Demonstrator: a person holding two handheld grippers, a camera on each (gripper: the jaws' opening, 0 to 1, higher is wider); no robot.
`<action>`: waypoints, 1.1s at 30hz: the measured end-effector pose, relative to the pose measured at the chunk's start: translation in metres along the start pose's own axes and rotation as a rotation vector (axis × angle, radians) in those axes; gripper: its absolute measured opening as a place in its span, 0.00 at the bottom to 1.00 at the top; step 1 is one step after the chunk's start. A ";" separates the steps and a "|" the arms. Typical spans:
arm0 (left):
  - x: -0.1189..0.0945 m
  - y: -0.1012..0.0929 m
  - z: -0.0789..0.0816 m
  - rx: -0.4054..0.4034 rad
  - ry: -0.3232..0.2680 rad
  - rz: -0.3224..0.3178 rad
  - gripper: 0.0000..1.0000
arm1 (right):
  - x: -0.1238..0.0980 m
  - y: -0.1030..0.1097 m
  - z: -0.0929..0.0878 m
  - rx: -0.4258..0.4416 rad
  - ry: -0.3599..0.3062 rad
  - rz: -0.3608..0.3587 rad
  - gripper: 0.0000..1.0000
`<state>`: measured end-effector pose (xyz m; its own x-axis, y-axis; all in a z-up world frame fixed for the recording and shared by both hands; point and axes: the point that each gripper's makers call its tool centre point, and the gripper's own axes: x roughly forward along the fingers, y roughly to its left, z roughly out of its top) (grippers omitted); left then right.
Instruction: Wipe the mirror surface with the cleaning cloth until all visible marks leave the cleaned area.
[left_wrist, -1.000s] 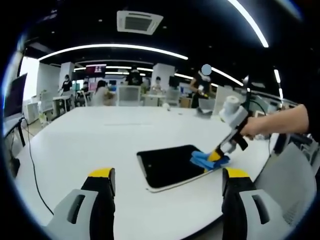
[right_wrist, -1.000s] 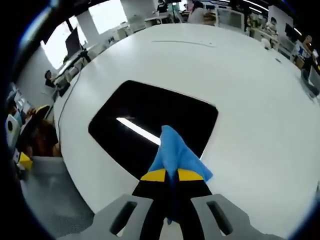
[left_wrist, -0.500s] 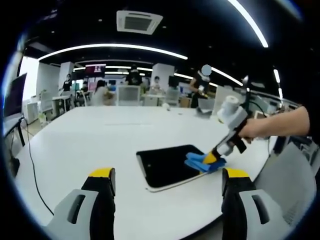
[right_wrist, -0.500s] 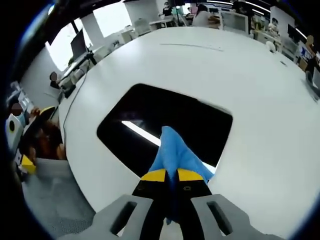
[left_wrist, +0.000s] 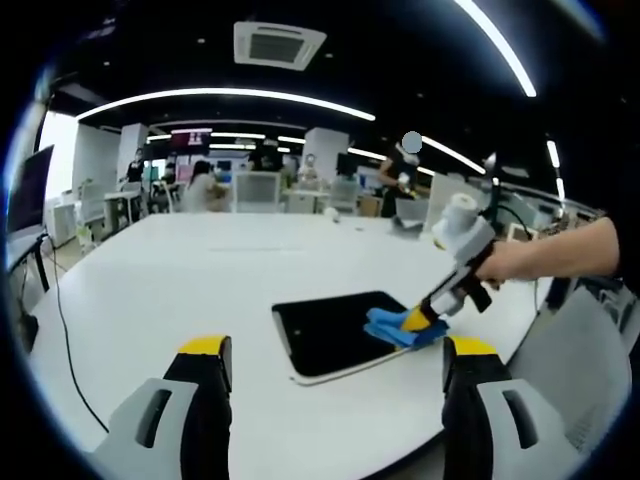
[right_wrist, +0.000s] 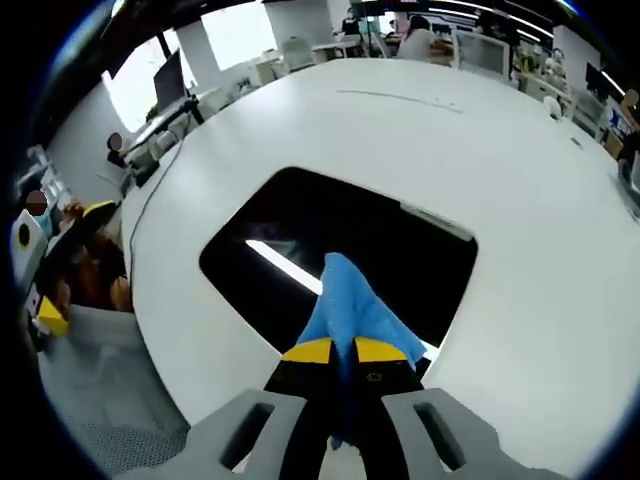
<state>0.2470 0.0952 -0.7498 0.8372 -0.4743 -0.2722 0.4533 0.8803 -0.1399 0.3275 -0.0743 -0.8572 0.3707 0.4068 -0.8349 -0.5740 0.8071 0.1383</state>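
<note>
A flat, dark mirror (left_wrist: 335, 330) with rounded corners and a thin pale edge lies on a broad, smooth white table (left_wrist: 180, 290), its glossy face reflecting a bright strip of ceiling light in the right gripper view (right_wrist: 340, 255). The right gripper (right_wrist: 343, 350) is clenched on a soft blue cleaning cloth (right_wrist: 350, 305), whose folded fabric bunches upward between the yellow-tipped black jaws and presses against the mirror's near edge. In the left gripper view, the same tool (left_wrist: 415, 320) reaches in from the right, held by a person's hand (left_wrist: 500, 262), with the crumpled blue cloth (left_wrist: 395, 328) resting on the mirror's right-hand portion, where glass meets table. The left gripper (left_wrist: 335, 360) hangs above the table on the near side of the mirror, its jaws spread wide apart and grasping nothing; each is matte black with a yellow cap and a grey moulded base. A thin black cable (left_wrist: 60, 320) trails across the table's left side. Beyond the table, an open-plan office holds desks, chairs and several people beneath long curved ceiling lights (left_wrist: 230, 95).
</note>
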 end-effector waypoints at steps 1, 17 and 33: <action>0.000 0.000 0.000 0.000 0.001 0.000 0.87 | 0.000 0.000 0.000 -0.005 -0.002 0.003 0.01; 0.000 0.000 0.000 -0.007 0.001 -0.002 0.86 | 0.015 0.035 0.017 -0.029 -0.047 0.090 0.01; 0.000 0.000 -0.001 -0.006 0.004 -0.003 0.86 | 0.028 0.066 0.030 -0.082 -0.056 0.134 0.01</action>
<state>0.2470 0.0952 -0.7507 0.8345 -0.4770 -0.2757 0.4539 0.8789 -0.1467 0.3218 0.0037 -0.8556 0.3259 0.5338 -0.7803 -0.6782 0.7070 0.2004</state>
